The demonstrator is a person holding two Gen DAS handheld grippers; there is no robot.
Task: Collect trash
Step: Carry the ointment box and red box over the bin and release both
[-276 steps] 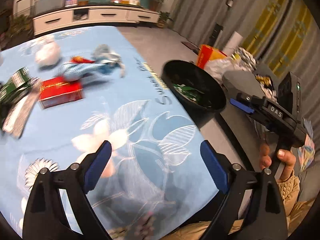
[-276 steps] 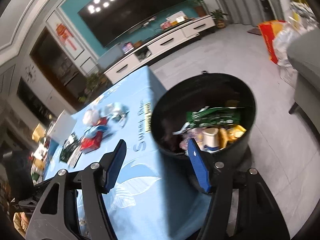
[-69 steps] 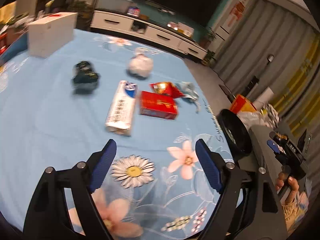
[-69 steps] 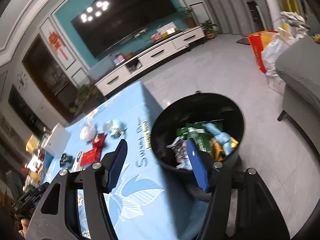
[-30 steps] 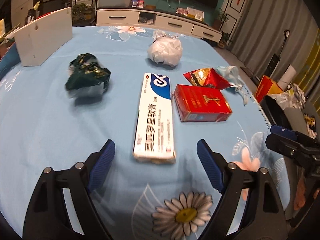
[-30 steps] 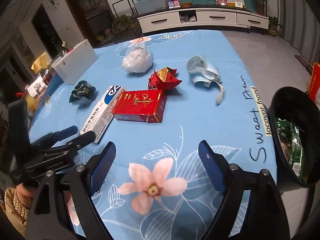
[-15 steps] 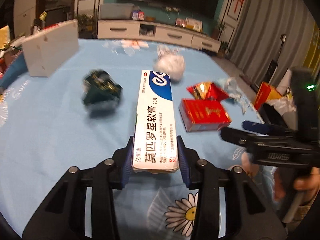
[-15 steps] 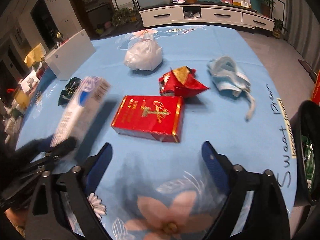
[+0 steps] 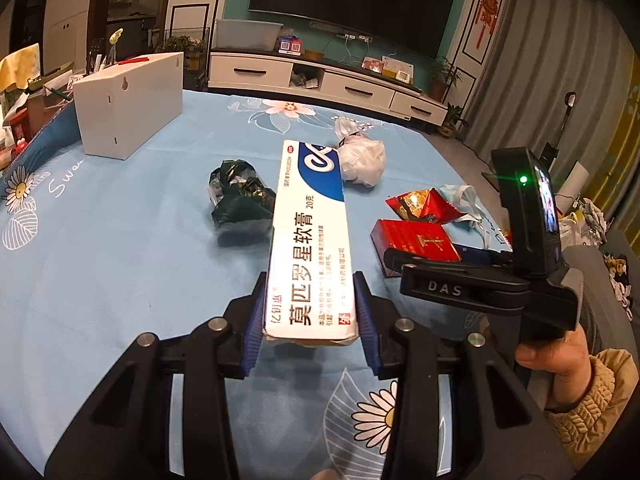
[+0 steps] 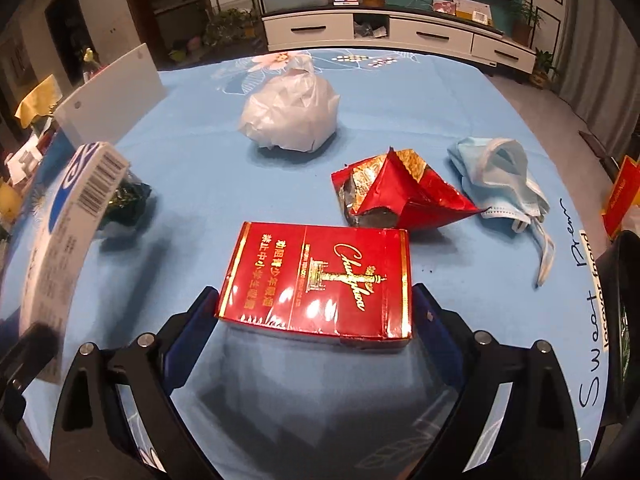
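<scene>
My left gripper [image 9: 310, 330] is shut on a long white and blue ointment box [image 9: 310, 240] and holds it above the blue tablecloth; the box also shows at the left of the right wrist view [image 10: 68, 216]. My right gripper [image 10: 316, 320] is open, its fingers on either side of the near end of a red cigarette pack [image 10: 320, 280], which lies flat on the cloth. The pack also shows in the left wrist view [image 9: 416, 242]. Other trash on the table: a red foil wrapper [image 10: 396, 196], a blue face mask [image 10: 504, 176], a white crumpled bag [image 10: 292, 114], a dark green wrapper [image 9: 240, 194].
A white box [image 9: 128, 110] stands at the table's far left. The black trash bin's rim [image 10: 624, 300] shows past the table's right edge. A TV cabinet [image 10: 400, 32] stands behind the table. The floral tablecloth [image 9: 100, 260] covers the table.
My left gripper closed on the ointment box and lifted it off the cloth. My right gripper moved from the bin to the table and came up around the red cigarette pack.
</scene>
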